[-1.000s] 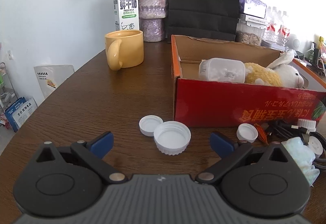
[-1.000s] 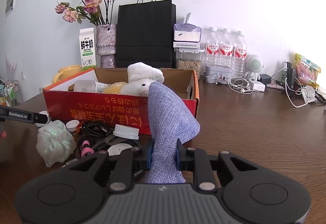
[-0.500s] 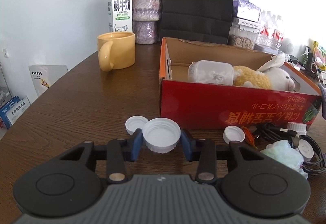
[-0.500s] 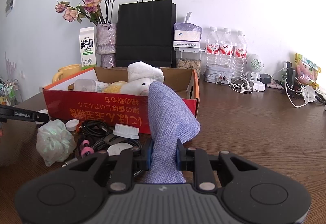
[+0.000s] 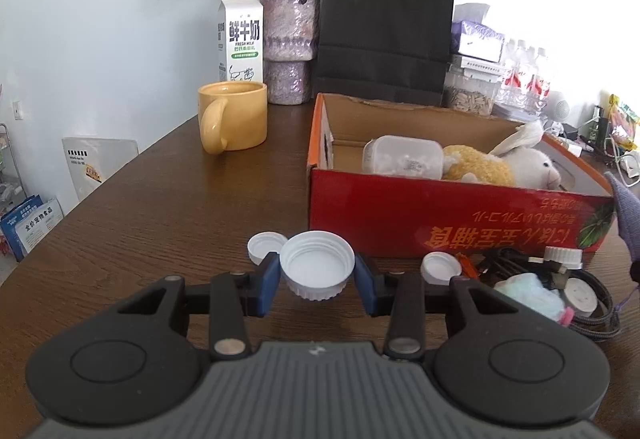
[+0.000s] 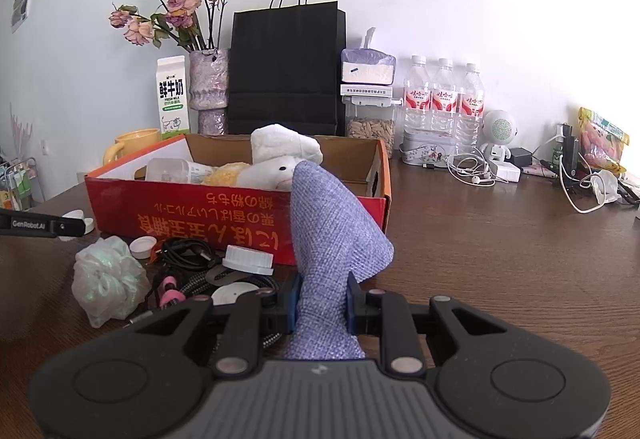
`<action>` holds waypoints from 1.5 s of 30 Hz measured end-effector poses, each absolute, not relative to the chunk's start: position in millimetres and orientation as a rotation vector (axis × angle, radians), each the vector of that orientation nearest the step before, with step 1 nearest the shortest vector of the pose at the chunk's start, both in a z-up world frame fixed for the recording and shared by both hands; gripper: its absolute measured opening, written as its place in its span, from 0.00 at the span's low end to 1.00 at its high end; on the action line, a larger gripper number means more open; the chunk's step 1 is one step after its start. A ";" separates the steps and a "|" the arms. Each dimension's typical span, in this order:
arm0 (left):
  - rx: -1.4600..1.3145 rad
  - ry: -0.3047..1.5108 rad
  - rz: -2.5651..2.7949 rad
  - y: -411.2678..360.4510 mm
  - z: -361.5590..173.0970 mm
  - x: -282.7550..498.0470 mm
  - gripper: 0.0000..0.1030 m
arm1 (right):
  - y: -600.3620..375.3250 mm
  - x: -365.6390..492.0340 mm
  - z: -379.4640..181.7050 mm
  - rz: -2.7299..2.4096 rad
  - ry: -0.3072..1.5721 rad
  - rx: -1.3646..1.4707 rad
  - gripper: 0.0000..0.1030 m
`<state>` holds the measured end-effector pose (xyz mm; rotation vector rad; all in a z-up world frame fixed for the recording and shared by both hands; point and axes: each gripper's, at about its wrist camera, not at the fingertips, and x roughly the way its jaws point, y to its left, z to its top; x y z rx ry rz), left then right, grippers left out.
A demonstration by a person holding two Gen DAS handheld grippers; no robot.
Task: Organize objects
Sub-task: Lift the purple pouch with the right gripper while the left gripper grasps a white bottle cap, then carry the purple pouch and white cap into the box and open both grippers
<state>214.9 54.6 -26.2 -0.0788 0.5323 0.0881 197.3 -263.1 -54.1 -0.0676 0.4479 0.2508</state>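
Note:
My left gripper (image 5: 317, 279) is shut on a large white jar lid (image 5: 317, 264) and holds it just above the table, in front of the red cardboard box (image 5: 440, 223). My right gripper (image 6: 320, 303) is shut on a blue-grey fabric pouch (image 6: 332, 239) that stands up in front of the box (image 6: 224, 219). The box holds a plush rabbit (image 5: 520, 163) and a clear plastic container (image 5: 402, 155). A small white lid (image 5: 262, 245) and another small lid (image 5: 440, 265) lie on the table by the box.
A yellow mug (image 5: 234, 117), milk carton (image 5: 240, 35), flower vase (image 5: 289, 47) and black paper bag (image 5: 386, 27) stand behind the box. Cables (image 6: 188, 251), a white capped bottle top (image 6: 248, 259) and a crumpled plastic bag (image 6: 108, 279) lie at the box's front. Water bottles (image 6: 442, 99) stand at the back right.
My left gripper closed on the large white lid and lifted it a little off the table. The right gripper kept still with the pouch.

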 end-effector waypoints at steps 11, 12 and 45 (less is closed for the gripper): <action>-0.058 0.455 0.028 42.8 0.5 198.0 0.40 | -249.9 188.8 -50.1 0.284 0.413 -0.096 0.19; -0.053 0.445 0.023 41.5 3.9 197.4 0.40 | -247.6 188.4 -48.4 0.291 0.408 -0.098 0.19; -0.106 0.327 -0.006 11.8 67.9 305.0 0.40 | -136.9 340.3 15.6 0.429 0.418 -0.115 0.20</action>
